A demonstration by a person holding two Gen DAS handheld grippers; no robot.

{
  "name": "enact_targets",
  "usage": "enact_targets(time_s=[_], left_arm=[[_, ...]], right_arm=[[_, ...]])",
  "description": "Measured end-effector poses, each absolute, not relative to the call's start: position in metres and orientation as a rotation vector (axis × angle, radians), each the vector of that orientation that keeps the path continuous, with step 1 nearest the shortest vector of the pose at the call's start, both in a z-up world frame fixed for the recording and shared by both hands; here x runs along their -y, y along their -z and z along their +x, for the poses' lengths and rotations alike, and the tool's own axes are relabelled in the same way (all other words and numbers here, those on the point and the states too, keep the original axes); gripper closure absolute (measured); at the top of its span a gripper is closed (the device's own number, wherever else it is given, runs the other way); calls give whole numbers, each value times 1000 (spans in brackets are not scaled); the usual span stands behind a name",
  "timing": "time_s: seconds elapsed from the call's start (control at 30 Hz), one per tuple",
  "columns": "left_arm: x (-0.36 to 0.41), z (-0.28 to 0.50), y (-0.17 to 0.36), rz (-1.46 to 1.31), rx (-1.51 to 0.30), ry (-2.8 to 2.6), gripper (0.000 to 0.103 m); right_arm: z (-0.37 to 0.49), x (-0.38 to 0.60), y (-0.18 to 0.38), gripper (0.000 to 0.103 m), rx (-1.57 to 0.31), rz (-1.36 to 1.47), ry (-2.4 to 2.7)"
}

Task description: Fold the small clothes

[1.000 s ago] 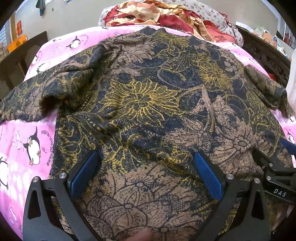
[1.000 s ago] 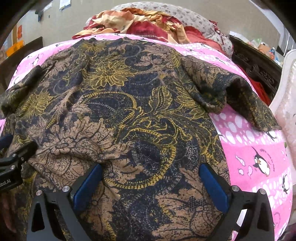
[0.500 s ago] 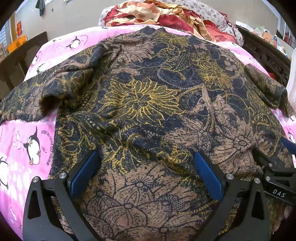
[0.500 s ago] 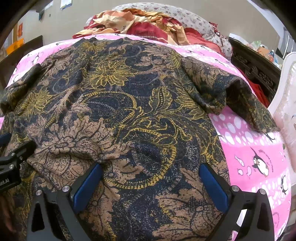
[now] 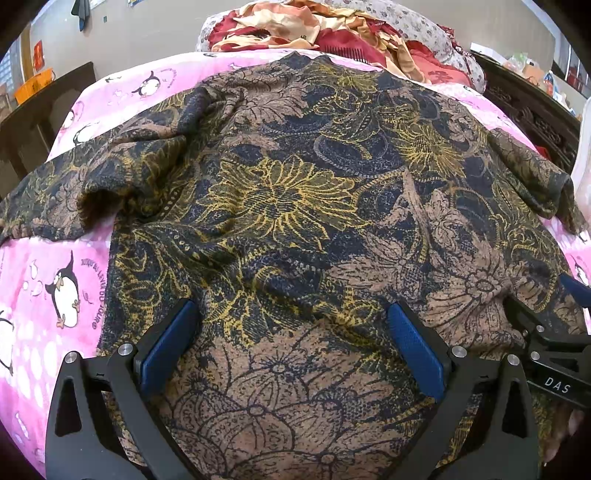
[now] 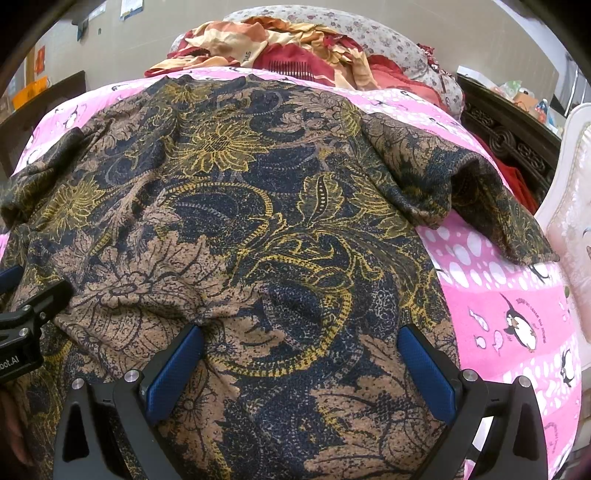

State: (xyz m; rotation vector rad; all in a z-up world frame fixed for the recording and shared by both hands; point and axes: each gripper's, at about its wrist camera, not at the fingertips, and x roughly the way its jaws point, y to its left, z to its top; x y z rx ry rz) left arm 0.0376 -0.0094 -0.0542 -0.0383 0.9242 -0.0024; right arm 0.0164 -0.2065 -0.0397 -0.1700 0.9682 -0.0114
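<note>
On one pink sheet [image 5: 40, 280], one shirt [image 5: 295, 206], two spread-jawed tools.

Pink penguin-print bed [image 5: 55, 266]: floral garment [image 5: 288, 206] spread flat; bedding heap [image 5: 332, 33].

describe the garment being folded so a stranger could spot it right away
On the pink penguin-print bedsheet, nearest both open grippers, lies a spread-out floral shirt. Unlike the red-and-cream heap of fabric at the far end, it is dark navy and brown with yellow-outlined flowers.

Right gripper [image 5: 554, 332] body: white letters "DAS" are showing.
Left gripper [image 6: 22, 332] body: a cut-off "bot.AI" is showing.
Pink penguin bedsheet [image 5: 48, 295]: curved print is showing, too blurred to read.
</note>
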Motion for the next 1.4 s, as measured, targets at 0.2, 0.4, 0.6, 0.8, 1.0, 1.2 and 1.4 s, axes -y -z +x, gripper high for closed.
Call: enact_targets(time_s=[0.2,0.4,0.6,0.8,1.0,1.2,1.4], left_arm=[[10,38,54,-36,-926,1,0],[9,38,54,-37,-925,2,0],[9,38,54,-36,-926,2,0],[9,38,54,-38,-925,3,0],[9,38,54,-38,-926,3,0],[11,41,54,-29,-930,-2,0],[12,43,53,-18,-931,-7,0]], right_arm=[[16,206,39,0,-969,-172,12],[18,205,39,0,-973,-175,13],[18,205,40,0,-970,-170,11],[17,206,39,0,-966,-161,7],[15,207,38,0,-962,-159,5],[15,208,38,0,-962,-156,3],[15,208,38,0,-963,-159,3]])
